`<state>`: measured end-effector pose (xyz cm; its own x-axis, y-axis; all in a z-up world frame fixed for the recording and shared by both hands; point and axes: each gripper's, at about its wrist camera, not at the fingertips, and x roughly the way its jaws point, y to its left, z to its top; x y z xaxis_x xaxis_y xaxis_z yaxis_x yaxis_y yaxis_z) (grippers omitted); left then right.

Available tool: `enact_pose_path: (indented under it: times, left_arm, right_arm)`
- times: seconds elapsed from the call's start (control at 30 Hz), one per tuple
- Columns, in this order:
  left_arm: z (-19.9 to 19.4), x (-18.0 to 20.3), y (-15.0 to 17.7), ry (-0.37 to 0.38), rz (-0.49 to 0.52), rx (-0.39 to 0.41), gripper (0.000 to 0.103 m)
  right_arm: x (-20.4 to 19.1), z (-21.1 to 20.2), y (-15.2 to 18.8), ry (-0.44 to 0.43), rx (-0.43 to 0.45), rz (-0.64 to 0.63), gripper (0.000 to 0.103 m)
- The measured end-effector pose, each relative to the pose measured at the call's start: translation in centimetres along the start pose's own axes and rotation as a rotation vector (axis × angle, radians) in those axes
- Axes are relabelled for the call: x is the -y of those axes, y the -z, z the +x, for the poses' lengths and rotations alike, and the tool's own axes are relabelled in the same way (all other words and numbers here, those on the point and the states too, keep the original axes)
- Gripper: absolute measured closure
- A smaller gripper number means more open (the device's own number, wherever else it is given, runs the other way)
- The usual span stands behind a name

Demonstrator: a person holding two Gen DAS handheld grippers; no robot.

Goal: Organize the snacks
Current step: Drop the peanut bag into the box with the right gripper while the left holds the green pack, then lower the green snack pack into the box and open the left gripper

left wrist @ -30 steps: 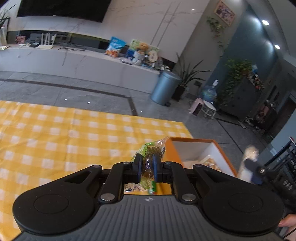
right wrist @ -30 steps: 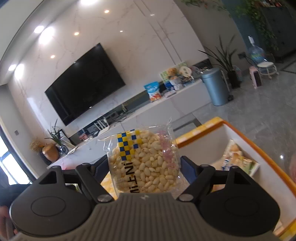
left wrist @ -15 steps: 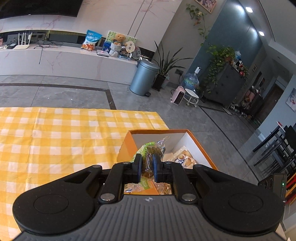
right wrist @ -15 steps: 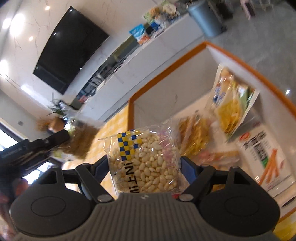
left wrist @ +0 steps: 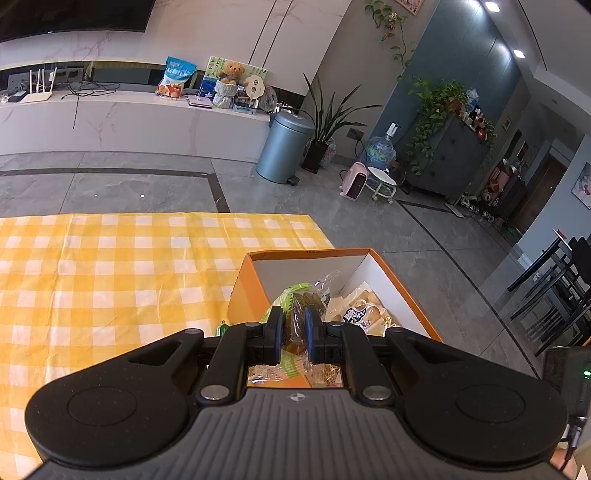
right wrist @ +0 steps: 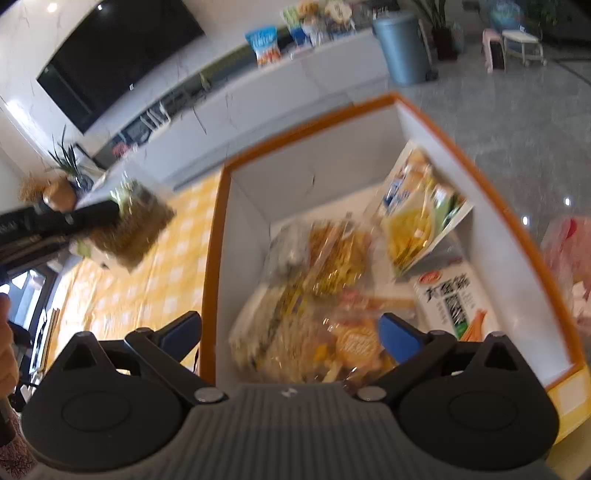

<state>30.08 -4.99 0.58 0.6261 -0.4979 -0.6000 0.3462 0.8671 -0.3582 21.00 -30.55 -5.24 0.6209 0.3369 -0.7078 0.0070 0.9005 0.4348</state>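
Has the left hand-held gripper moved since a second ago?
Yes. The left hand-held gripper, shut on the snack bag, moved rightward along the yellow checked cloth to the orange box.

Bright daylight fills the room, with ceiling spotlights (left wrist: 492, 6) glaring. The left view is sharp; the right is motion-smeared. Edges bow fisheye-style.

Orange box (right wrist: 424, 122) far end bare, near half heaped with snack packets (right wrist: 325, 302); tablecloth (left wrist: 110, 277) open
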Motion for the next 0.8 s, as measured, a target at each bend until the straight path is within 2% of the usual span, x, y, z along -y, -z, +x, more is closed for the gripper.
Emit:
enact_pose_path:
  times: [0.03, 0.07, 0.1, 0.13, 0.27, 0.53, 0.6, 0.7, 0.8]
  left_arm:
    - [0.0, 0.0, 0.0, 0.001, -0.001, -0.001, 0.090]
    - [0.0, 0.1, 0.0, 0.002, 0.000, -0.002, 0.090]
    - [0.0, 0.1, 0.0, 0.002, 0.000, -0.003, 0.090]
    - [0.1, 0.2, 0.1, 0.004, 0.002, -0.004, 0.090]
    - [0.4, 0.8, 0.0, 0.009, 0.014, -0.013, 0.090]
    - [3.4, 3.1, -2.1, 0.048, 0.061, -0.007, 0.090]
    - [5.5, 4.3, -2.4, 0.035, 0.113, -0.006, 0.090]
    - [8.9, 6.3, -2.1, 0.009, 0.252, -0.036, 0.090]
    - [11.6, 7.2, -1.5, 0.001, 0.327, -0.084, 0.090]
  right_arm:
    - [0.0, -0.3, 0.0, -0.010, 0.016, -0.016, 0.032]
    - [0.2, -0.6, -0.1, -0.019, 0.025, -0.022, 0.041]
    - [0.5, -0.8, -0.1, -0.029, 0.033, 0.000, 0.058]
    - [0.7, -0.7, -0.5, -0.037, 0.044, 0.033, 0.069]
    - [1.2, -0.9, -1.0, 0.038, 0.118, 0.082, 0.071]
    - [2.3, 0.0, -1.8, 0.020, 0.144, 0.103, 0.071]
    - [2.6, 0.6, -1.9, 0.048, 0.128, 0.107, 0.070]
    - [3.1, 1.5, -2.2, 0.073, 0.109, 0.108, 0.070]
    - [4.1, 2.8, -2.6, 0.079, 0.067, 0.138, 0.071]
